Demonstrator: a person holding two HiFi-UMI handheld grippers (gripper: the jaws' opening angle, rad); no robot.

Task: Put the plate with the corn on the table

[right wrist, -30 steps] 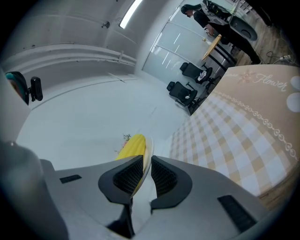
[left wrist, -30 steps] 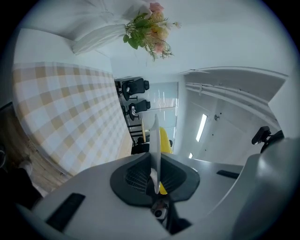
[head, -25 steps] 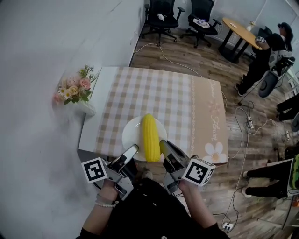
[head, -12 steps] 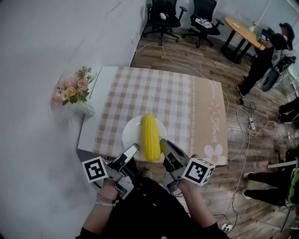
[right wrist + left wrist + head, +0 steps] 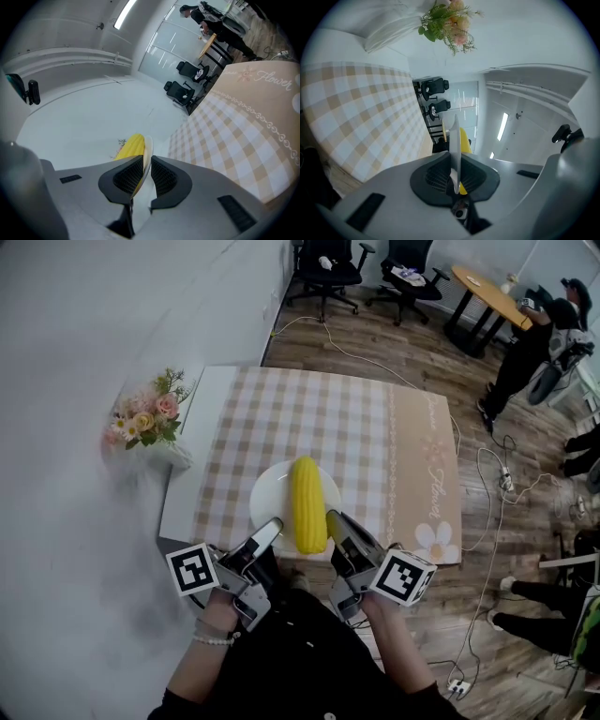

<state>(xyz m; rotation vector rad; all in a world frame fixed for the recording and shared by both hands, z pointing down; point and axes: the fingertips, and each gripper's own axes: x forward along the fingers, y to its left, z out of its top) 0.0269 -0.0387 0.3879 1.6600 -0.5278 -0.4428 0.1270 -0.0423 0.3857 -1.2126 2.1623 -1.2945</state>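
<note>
A white plate (image 5: pixel 269 498) carries a yellow corn cob (image 5: pixel 307 503) lying lengthwise. It hangs over the near edge of the table with the checked cloth (image 5: pixel 309 427). My left gripper (image 5: pixel 273 527) is shut on the plate's near-left rim and my right gripper (image 5: pixel 334 520) on its near-right rim. In the left gripper view the plate (image 5: pixel 454 140) shows edge-on between the jaws, with the corn (image 5: pixel 464 139) behind it. The right gripper view has the plate's rim (image 5: pixel 146 157) pinched between the dark pads, the corn (image 5: pixel 128 146) to its left.
A vase of flowers (image 5: pixel 148 423) stands at the table's left edge by the white wall. Office chairs (image 5: pixel 323 270) and a round wooden table (image 5: pixel 486 296) are at the back. A person (image 5: pixel 525 343) stands at the far right, and cables (image 5: pixel 487 484) lie on the wooden floor.
The plate with the corn and both grippers have moved slightly forward over the table's near edge. Both grips are unchanged.
</note>
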